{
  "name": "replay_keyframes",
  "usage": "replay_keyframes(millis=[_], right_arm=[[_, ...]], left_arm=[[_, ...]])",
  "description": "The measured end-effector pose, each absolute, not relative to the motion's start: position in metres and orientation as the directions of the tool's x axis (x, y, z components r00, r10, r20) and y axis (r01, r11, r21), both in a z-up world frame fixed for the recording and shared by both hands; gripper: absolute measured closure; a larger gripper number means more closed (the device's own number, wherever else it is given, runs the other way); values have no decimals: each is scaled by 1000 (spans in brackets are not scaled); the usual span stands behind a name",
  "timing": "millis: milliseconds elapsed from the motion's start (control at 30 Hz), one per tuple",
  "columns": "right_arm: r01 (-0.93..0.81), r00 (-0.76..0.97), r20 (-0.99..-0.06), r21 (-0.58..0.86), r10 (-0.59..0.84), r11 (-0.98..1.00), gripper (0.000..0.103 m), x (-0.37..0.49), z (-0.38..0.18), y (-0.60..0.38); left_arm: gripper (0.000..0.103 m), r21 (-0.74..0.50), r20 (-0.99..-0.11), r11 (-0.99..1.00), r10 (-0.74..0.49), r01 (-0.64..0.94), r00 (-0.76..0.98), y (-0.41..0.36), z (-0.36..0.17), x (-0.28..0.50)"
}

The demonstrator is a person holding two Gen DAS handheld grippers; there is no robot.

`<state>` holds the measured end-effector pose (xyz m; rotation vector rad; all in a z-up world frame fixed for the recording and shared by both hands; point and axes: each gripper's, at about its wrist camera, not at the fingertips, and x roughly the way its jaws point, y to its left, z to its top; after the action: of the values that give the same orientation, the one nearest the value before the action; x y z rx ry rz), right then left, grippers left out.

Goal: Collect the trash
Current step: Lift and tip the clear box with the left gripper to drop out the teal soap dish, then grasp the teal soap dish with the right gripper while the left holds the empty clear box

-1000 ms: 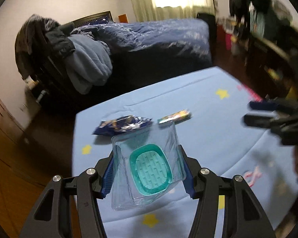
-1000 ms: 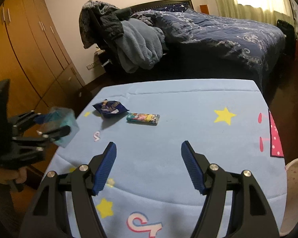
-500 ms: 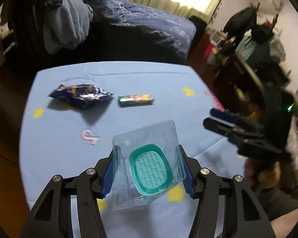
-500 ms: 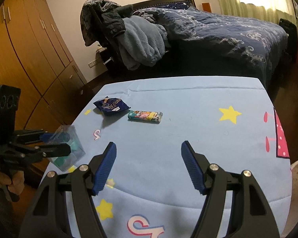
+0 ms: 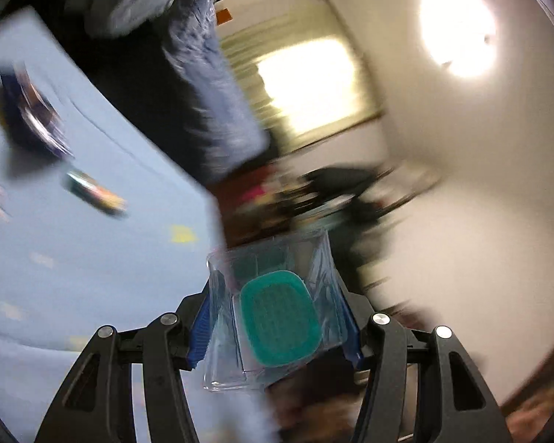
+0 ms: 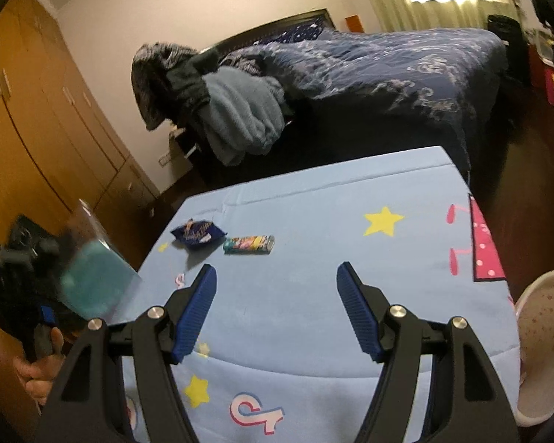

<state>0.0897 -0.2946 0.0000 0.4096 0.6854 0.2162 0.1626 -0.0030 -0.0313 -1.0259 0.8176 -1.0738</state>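
Left gripper [image 5: 277, 323] clamped on clear plastic package [image 5: 273, 317] with teal insert, off table [image 6: 314, 295] edge at 9 o'clock. Right gripper [image 6: 276, 310] wide, nothing held, above table. Blue wrapper [image 6: 197, 234] and candy tube [image 6: 249, 244] lying at 11 o'clock.

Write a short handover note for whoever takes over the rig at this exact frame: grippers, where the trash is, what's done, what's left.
Left gripper: shut on the clear plastic package with a teal insert, held off the table's left side; its view is badly blurred.
Right gripper: open, empty, above the blue star-print table.
On the table: dark blue snack bag, with a colorful wrapper just right of it.
A pale speckled bin sits off the table's right edge.
Done: package picked up.
Left: bin it, then likely collect the bag and wrapper.
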Motion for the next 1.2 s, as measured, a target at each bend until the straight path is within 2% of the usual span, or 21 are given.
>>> replay_keyframes(millis=[67,200,333,400,433,500,533,633,700,733,767,833,900,1000,1033,1133,1200], right_arm=[[-47,765,-558,449,321,892,34,86,2,-302],[-23,774,-555,457,306,889,34,81,3,-313],[-17,775,-556,457,301,889,34,79,2,-316],[-20,775,-555,457,303,889,34,79,2,-316],[-21,774,-555,459,305,888,34,80,2,-316],[-29,773,-552,460,312,887,34,80,2,-314],[-31,773,-554,454,310,890,34,80,2,-313],[-40,768,-557,452,317,891,34,83,3,-305],[-50,762,-567,431,313,901,34,85,3,-297],[-54,759,-572,421,311,906,34,86,2,-294],[-60,753,-583,401,305,914,34,89,1,-289],[-69,745,-599,367,292,928,34,94,-2,-279],[-75,729,-628,324,274,943,34,103,-8,-267],[-126,686,-669,277,285,953,34,117,-20,-239],[-168,662,-688,253,299,953,34,121,-26,-221],[-264,611,-719,211,332,941,34,122,-39,-181],[-326,574,-742,180,345,928,34,122,-51,-153]], left_arm=[[46,-965,110,-40,-958,259,263,-17,-38,164],[46,-939,326,-286,-918,192,228,-39,-48,165],[46,-852,521,-516,-820,90,237,-53,-65,168],[45,-820,565,-567,-783,74,261,-50,-68,169],[45,-828,551,-557,-786,64,281,-48,-70,170],[45,-794,585,-608,-762,4,277,-51,-74,168],[45,-817,561,-576,-780,33,277,-48,-68,166],[45,-928,373,-357,-874,110,311,-35,-51,167],[45,-974,193,-139,-923,178,333,-24,-31,166],[45,-972,46,46,-925,232,377,-16,-16,163],[45,-928,-108,245,-897,280,429,-13,-1,159],[44,-773,-321,547,-775,323,544,-6,22,148],[44,-602,-436,732,-635,318,637,-4,35,139],[44,-327,-520,913,-389,243,761,-6,42,125],[44,-195,-534,962,-266,189,803,-8,42,119],[43,-63,-535,990,-137,123,833,-8,34,109],[43,-44,-529,994,-112,104,841,2,31,100]])
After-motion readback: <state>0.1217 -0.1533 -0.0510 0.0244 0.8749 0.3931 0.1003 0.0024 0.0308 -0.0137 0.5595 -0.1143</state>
